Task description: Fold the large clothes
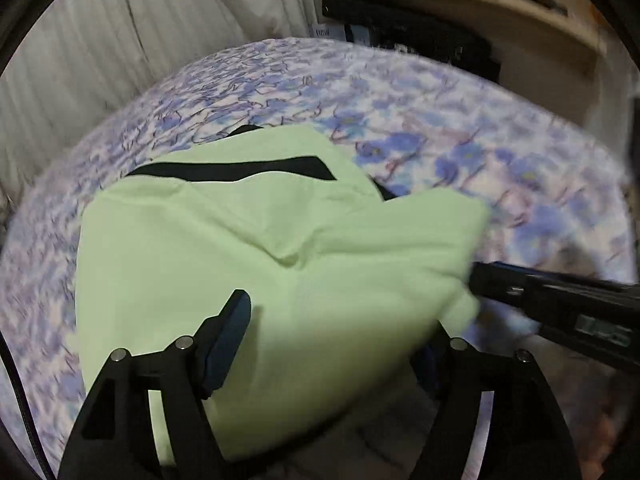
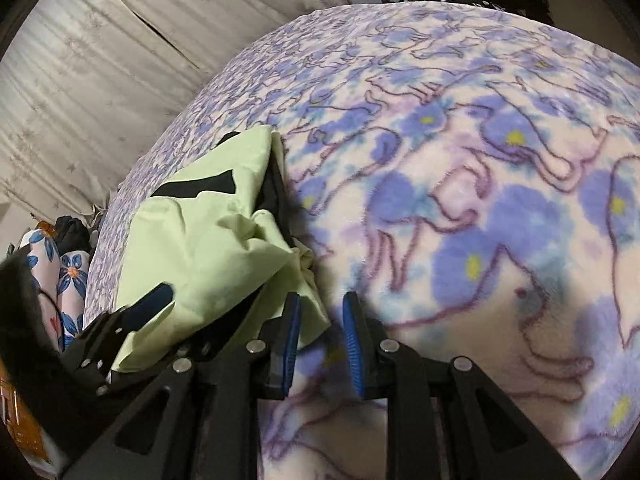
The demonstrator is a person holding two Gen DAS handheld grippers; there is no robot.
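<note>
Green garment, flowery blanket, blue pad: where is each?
Green garment (image 1: 248, 248): left wrist view, middle of the cloth.
Flowery blanket (image 2: 480, 208): right wrist view, bare patch.
Blue pad (image 2: 352, 344): right wrist view, ribbed face.

Left tool black-framed, right tool likewise, ribbed blue pads (silver pivot screws)

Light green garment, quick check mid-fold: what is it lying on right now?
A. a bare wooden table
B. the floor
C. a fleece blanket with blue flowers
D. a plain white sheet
C: in both wrist views the light green garment lies on the blanket, a pale fleece printed with blue flowers with yellow centres and purple outlines.
</note>
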